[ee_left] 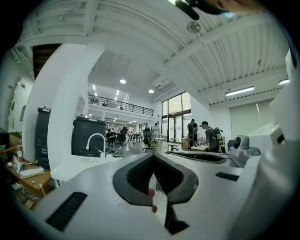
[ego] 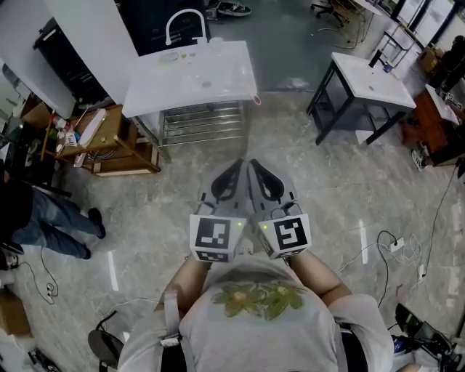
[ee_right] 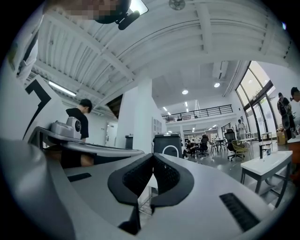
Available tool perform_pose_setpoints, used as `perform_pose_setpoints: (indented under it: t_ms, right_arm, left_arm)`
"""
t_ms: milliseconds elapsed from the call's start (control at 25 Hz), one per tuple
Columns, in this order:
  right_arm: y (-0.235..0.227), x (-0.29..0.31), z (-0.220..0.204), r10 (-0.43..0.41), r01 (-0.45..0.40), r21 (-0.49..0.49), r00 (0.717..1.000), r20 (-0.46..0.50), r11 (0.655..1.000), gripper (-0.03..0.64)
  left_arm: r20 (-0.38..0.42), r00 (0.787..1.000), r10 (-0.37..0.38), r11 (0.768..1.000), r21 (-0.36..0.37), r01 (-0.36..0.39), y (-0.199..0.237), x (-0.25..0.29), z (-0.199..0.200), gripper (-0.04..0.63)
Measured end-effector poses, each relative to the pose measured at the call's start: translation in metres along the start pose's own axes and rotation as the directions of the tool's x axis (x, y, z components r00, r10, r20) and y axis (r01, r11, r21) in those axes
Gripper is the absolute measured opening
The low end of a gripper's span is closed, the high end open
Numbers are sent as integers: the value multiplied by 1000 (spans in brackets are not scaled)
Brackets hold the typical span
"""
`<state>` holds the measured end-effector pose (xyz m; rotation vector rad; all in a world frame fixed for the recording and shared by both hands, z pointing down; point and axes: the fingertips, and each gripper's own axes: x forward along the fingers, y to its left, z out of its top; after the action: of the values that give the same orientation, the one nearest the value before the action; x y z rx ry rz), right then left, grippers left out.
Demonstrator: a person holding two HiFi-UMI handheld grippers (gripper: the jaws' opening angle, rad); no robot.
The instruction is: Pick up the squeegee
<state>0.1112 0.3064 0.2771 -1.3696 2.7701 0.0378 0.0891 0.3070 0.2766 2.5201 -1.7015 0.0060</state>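
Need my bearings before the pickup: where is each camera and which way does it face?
Head view: on the person's head, looking down at floor and sink table; torso, left gripper, right gripper show.
Left gripper view: on that gripper, facing level ahead; own shut jaws, right gripper alongside.
Right gripper view: likewise level; own shut jaws, left gripper alongside.
Shared: faucet, in all three.

Squeegee: tentative ID only. Small red-ended piece at the near right corner of the white sink table, 12 o'clock from the person. Too small to tell shape or pose.
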Motion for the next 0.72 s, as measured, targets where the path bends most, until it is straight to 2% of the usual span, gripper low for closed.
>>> perform_pose_setpoints:
  t_ms: [440, 720]
  right_arm:
    - [-4, 7, -18, 32, -32, -22, 999, -36, 999, 23]
    - [-19, 43, -32, 13, -15, -28, 998, -67, 999, 23]
  left_arm:
    - [-25, 999, 41, 999, -26, -42, 5, 8, -19, 8]
    - [-52, 999, 11, 999, -37, -13, 31, 42, -29, 8]
